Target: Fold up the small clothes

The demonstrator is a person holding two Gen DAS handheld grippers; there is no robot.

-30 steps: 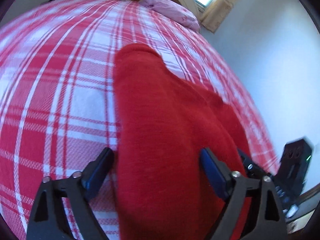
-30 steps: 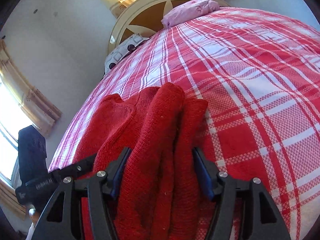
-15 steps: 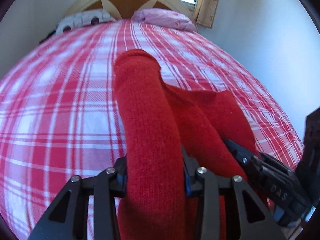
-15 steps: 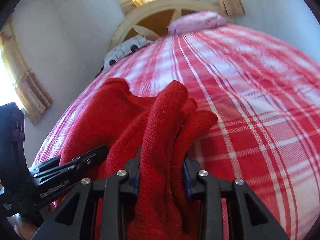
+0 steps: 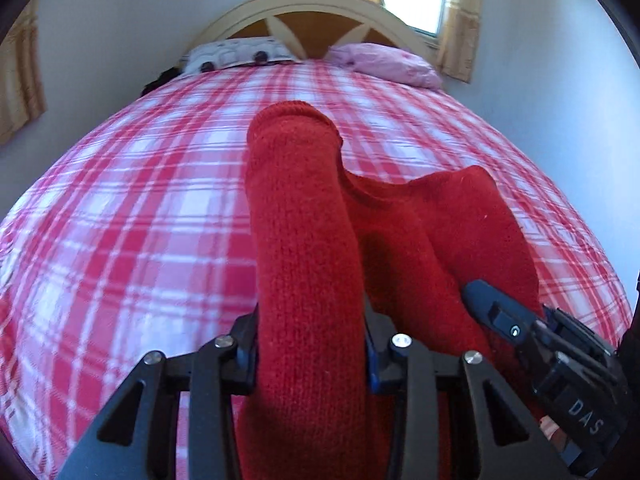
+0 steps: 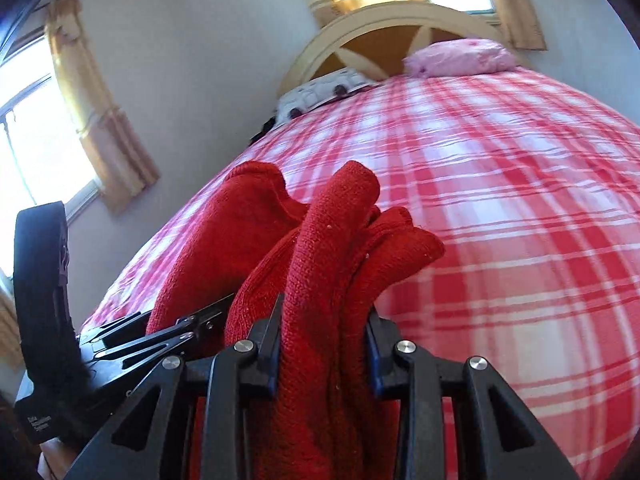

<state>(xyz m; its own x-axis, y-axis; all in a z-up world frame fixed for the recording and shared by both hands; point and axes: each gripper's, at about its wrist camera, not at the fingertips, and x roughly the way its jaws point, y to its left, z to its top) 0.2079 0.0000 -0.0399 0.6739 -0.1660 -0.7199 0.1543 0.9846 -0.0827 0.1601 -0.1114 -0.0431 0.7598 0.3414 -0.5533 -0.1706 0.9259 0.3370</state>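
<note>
A red knitted garment (image 5: 304,216) lies on the red-and-white plaid bed (image 5: 120,216). My left gripper (image 5: 310,344) is shut on a thick roll of it, which runs forward from the jaws. My right gripper (image 6: 324,344) is shut on a bunched fold of the same garment (image 6: 340,248). The two grippers are side by side: the right one shows at the lower right of the left wrist view (image 5: 532,340), the left one at the lower left of the right wrist view (image 6: 132,340). The fingertips are buried in the knit.
A spotted white pillow (image 5: 236,52) and a pink pillow (image 5: 384,64) lie against the arched headboard (image 5: 312,8) at the far end. Walls stand close on both sides of the bed. Curtained windows (image 6: 32,120) are to the left and behind the headboard.
Both grippers closed on the red garment, from wide open a second ago. Both have since lifted and tilted up, so more of the headboard and walls shows.
</note>
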